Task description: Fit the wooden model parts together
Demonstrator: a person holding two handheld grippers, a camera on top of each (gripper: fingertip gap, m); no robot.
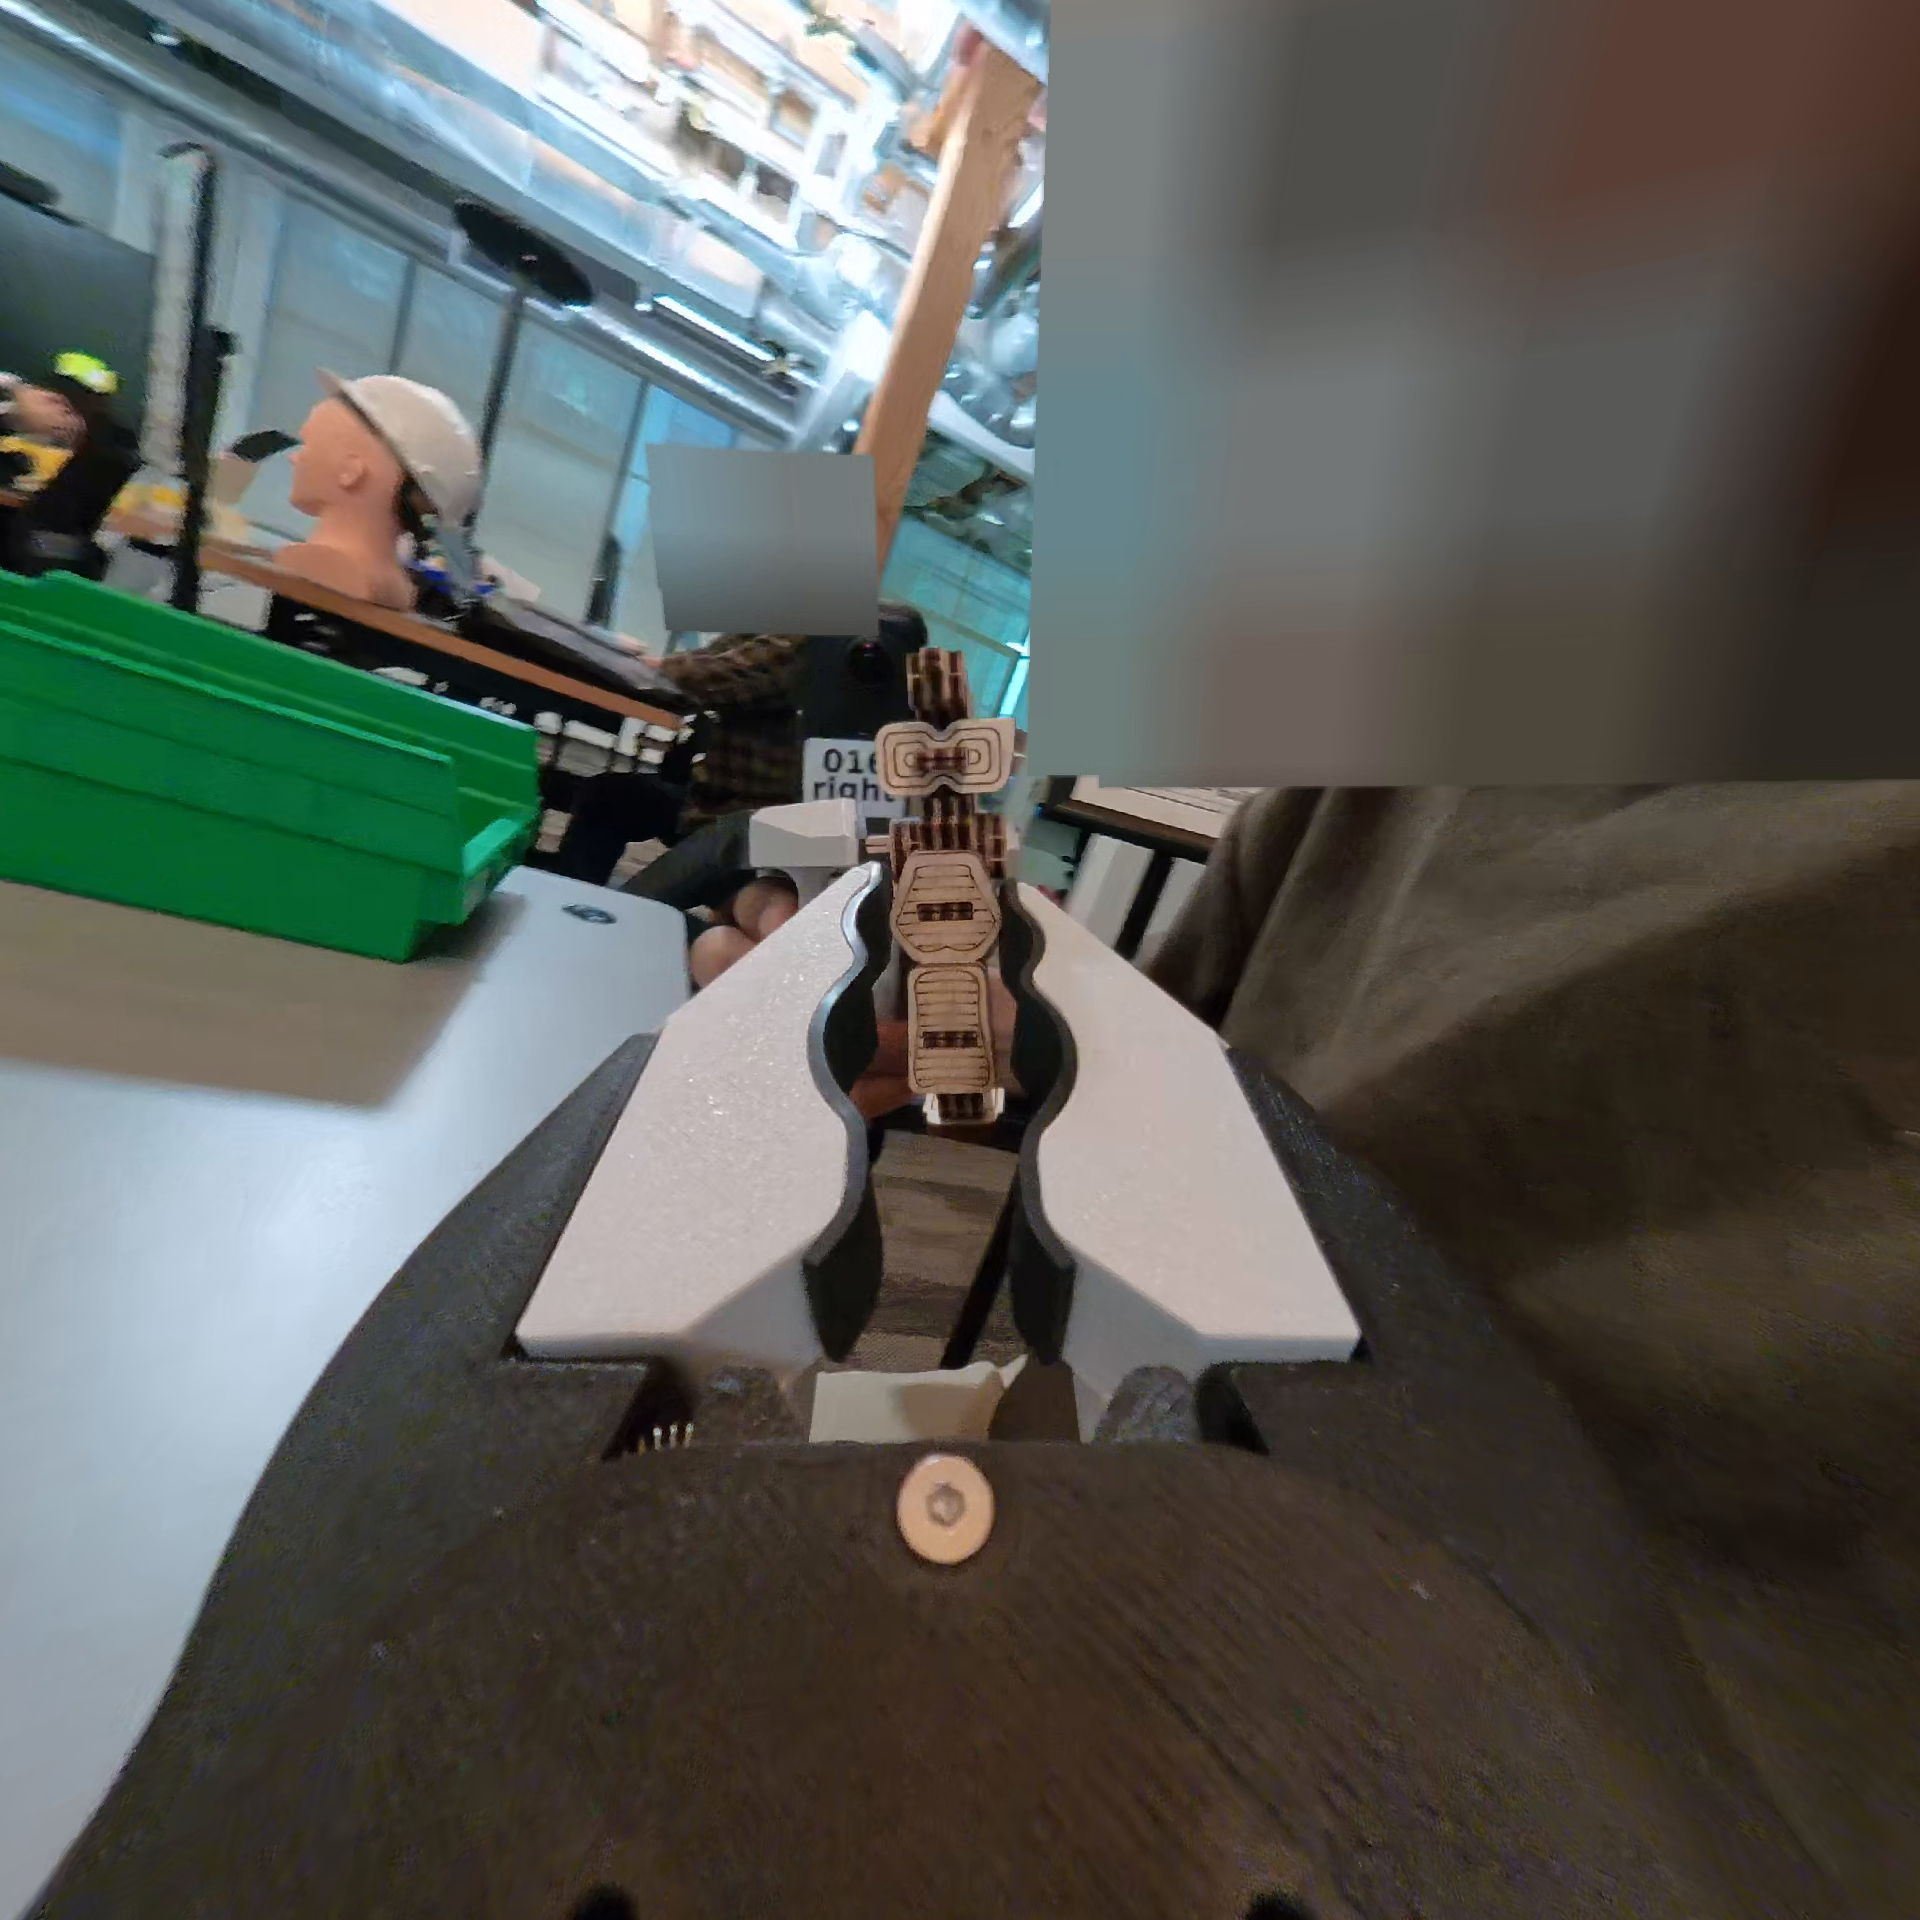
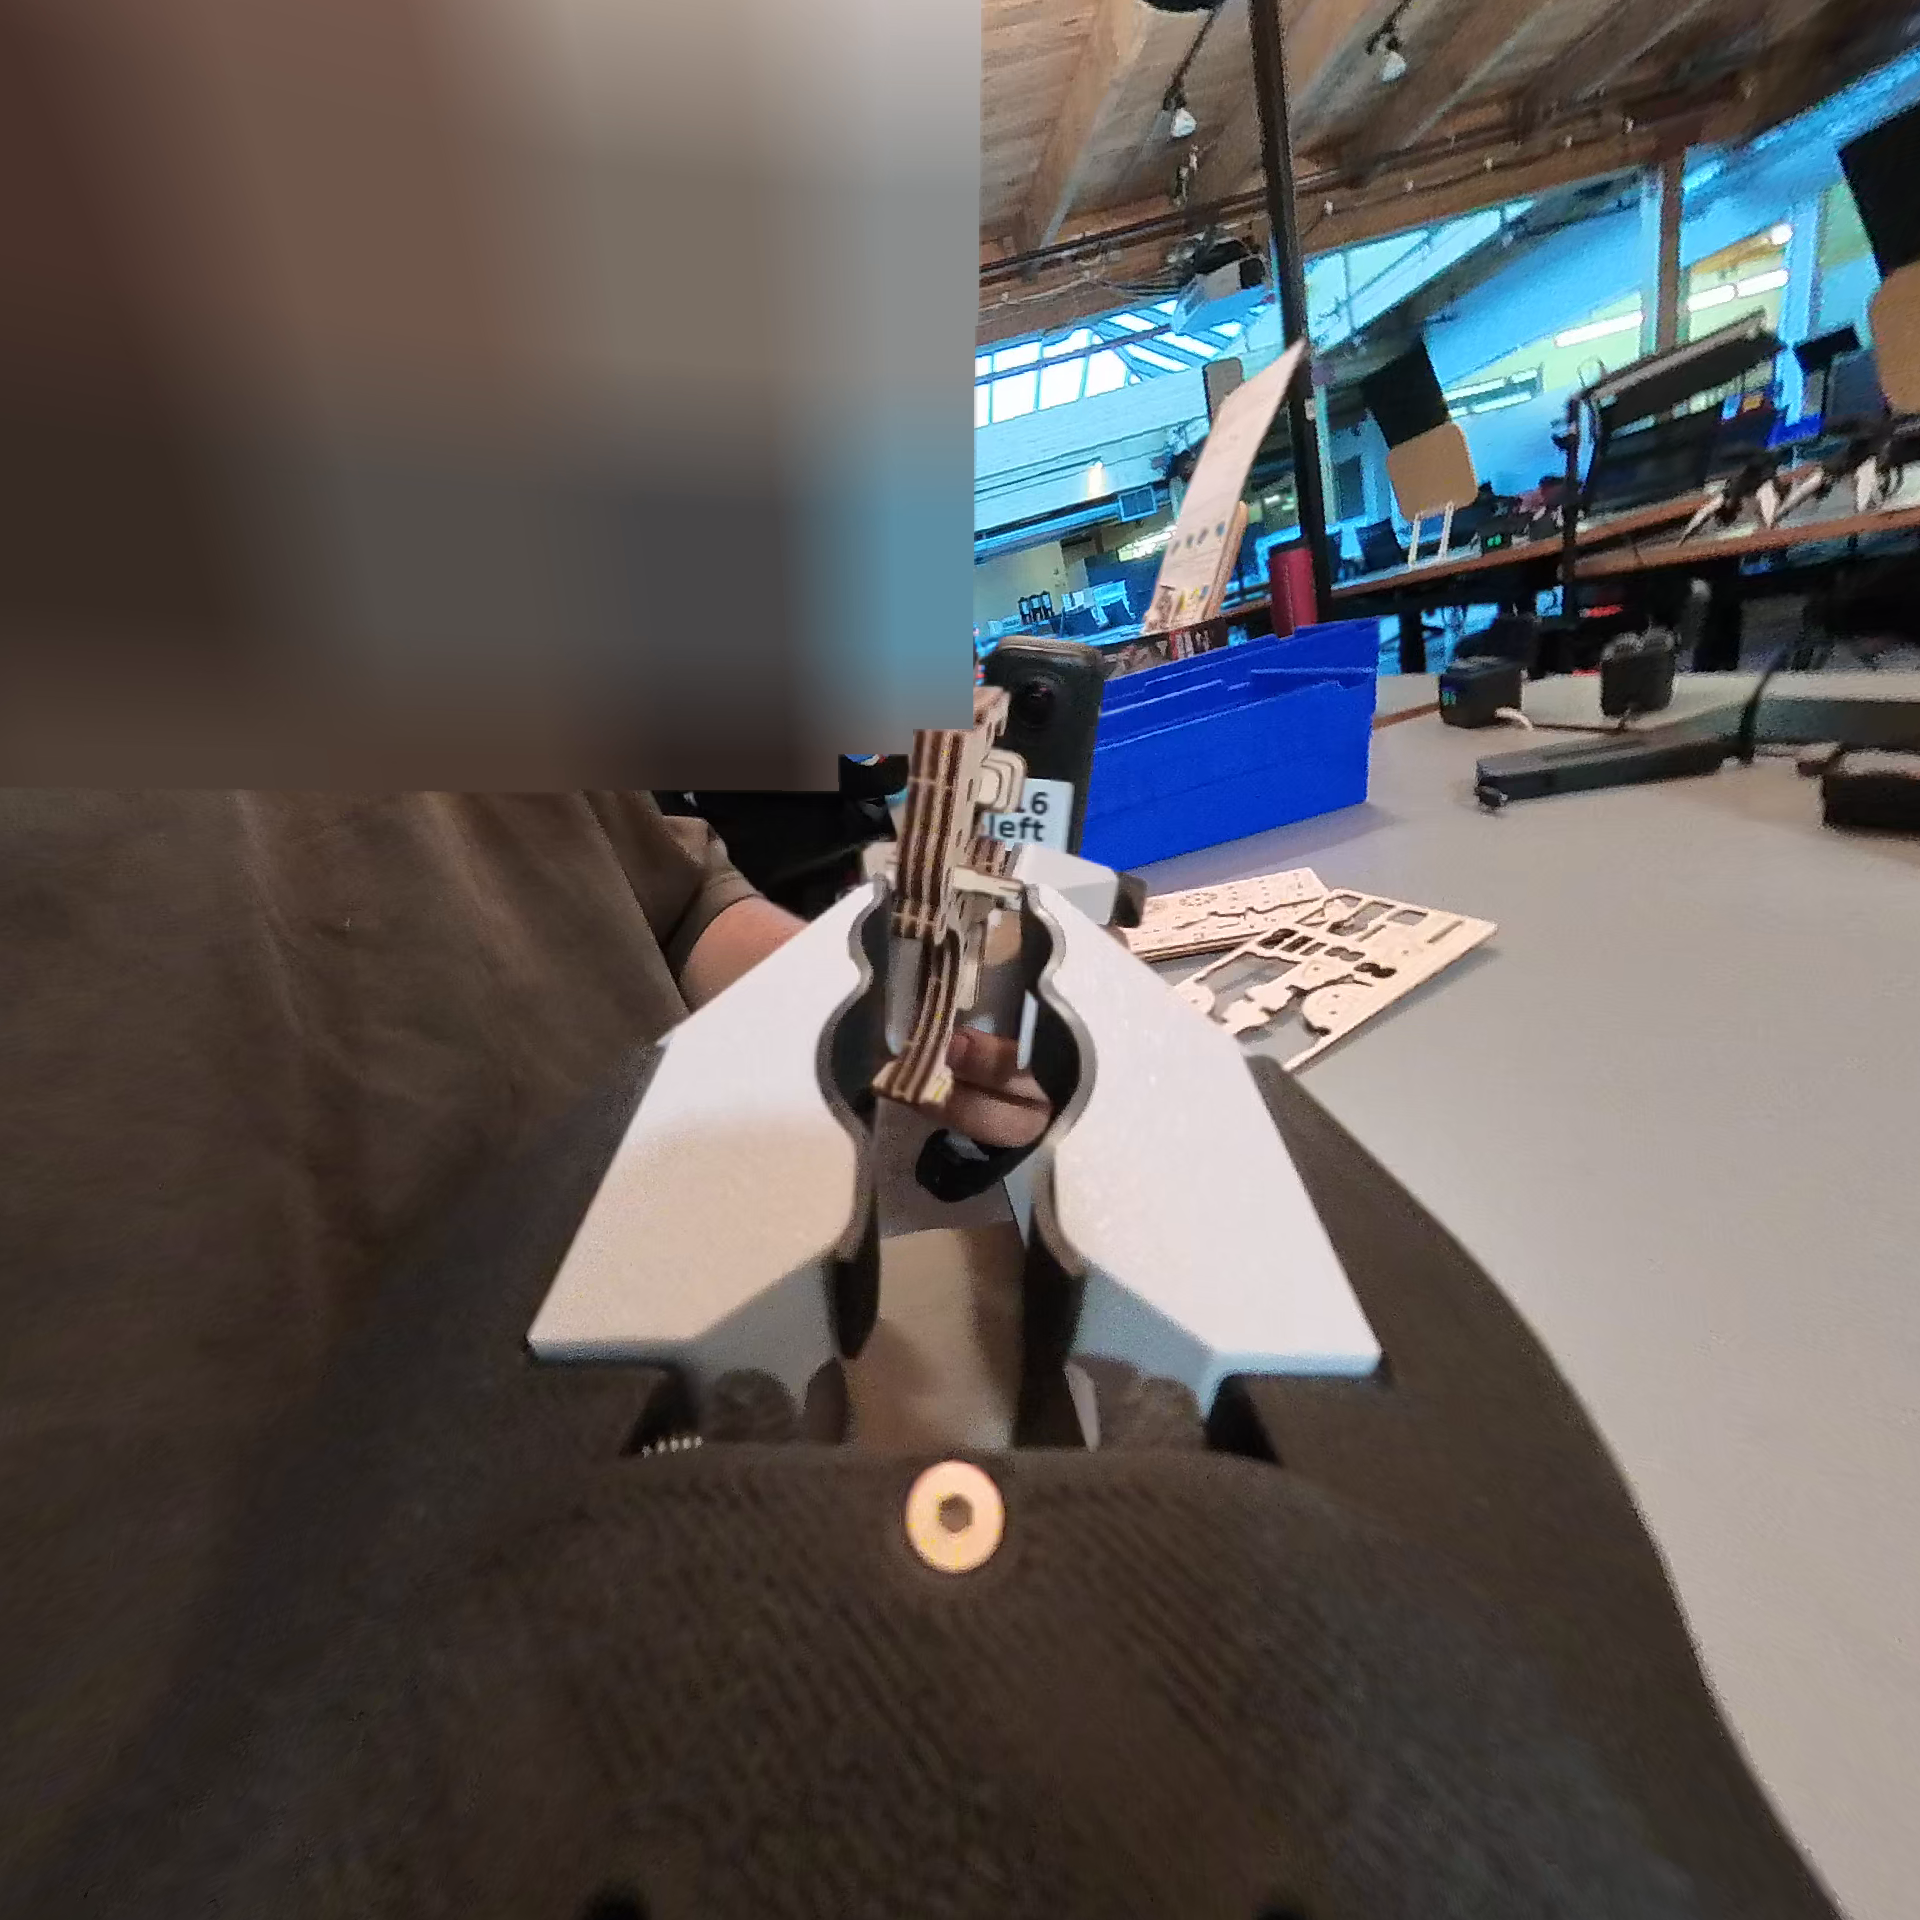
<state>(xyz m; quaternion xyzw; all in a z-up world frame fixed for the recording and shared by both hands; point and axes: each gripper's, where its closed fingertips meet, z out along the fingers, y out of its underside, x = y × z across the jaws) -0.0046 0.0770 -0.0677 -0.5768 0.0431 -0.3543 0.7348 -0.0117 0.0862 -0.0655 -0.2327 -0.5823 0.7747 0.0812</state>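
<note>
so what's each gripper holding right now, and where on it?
Both are shut on the same wooden model, held above the table edge. The left gripper pinches its middle section by the sides; the right gripper clamps its layered edge near the middle.

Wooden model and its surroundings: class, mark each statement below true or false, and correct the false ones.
1. The left gripper is shut on the wooden model. True.
2. The bin in the left wrist view is red. False: it is green.
3. Flat wooden sheets lie on the table beside the blue bin. True.
4. The model lies flat on the table. False: both grippers hold it up in the air, the right gripper gripping it too.
5. The sheets are stacked inside the blue bin. False: they lie on the table in front of it.
</note>
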